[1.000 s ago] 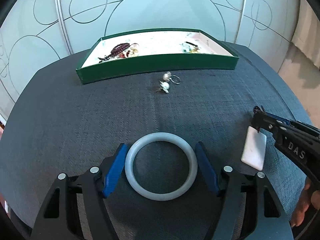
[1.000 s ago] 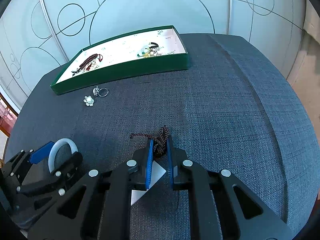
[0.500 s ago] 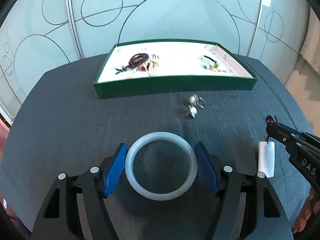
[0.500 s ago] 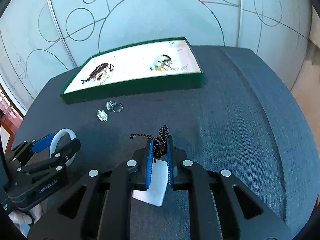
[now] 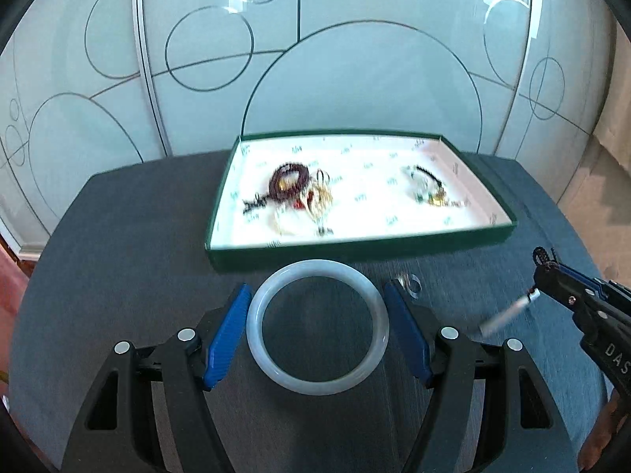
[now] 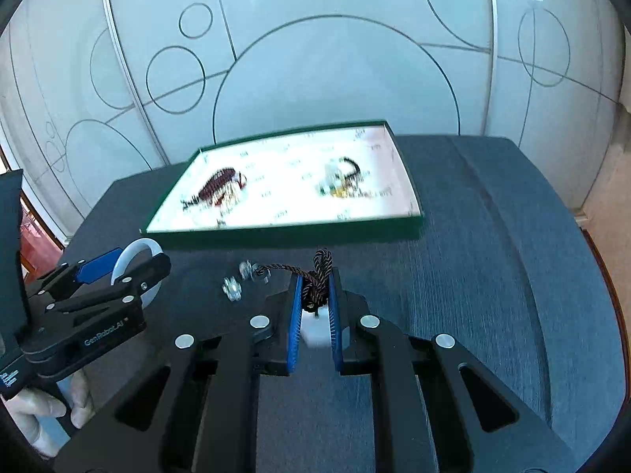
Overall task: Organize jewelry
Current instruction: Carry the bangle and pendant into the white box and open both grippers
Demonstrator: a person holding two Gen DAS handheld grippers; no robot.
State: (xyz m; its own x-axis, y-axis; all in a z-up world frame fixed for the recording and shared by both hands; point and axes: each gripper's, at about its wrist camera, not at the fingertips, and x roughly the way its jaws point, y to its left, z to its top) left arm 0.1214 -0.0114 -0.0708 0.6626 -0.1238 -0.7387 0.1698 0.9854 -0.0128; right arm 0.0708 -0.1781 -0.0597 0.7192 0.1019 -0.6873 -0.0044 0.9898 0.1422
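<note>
My left gripper (image 5: 317, 333) is shut on a pale white bangle (image 5: 317, 384) and holds it above the table, just in front of the green tray (image 5: 366, 250). The bangle also shows in the right wrist view (image 6: 132, 252). My right gripper (image 6: 314, 299) is shut on the dark braided cord (image 6: 321, 266) of a pendant; its white tag (image 6: 315, 331) hangs between the fingers. In the left wrist view the tag (image 5: 506, 315) swings below the right gripper (image 5: 546, 268). The tray holds a dark bead bracelet (image 5: 288, 181) and other pieces (image 5: 428, 191).
Silver earrings (image 6: 240, 278) lie on the dark fabric table (image 6: 473, 276) in front of the tray, one visible beside my left fingers (image 5: 410, 283). A frosted glass wall with circle lines stands behind the table.
Both grippers have risen and moved toward the tray, which now looks nearer. The bangle and the corded pendant travelled with them; the tag has swung.
</note>
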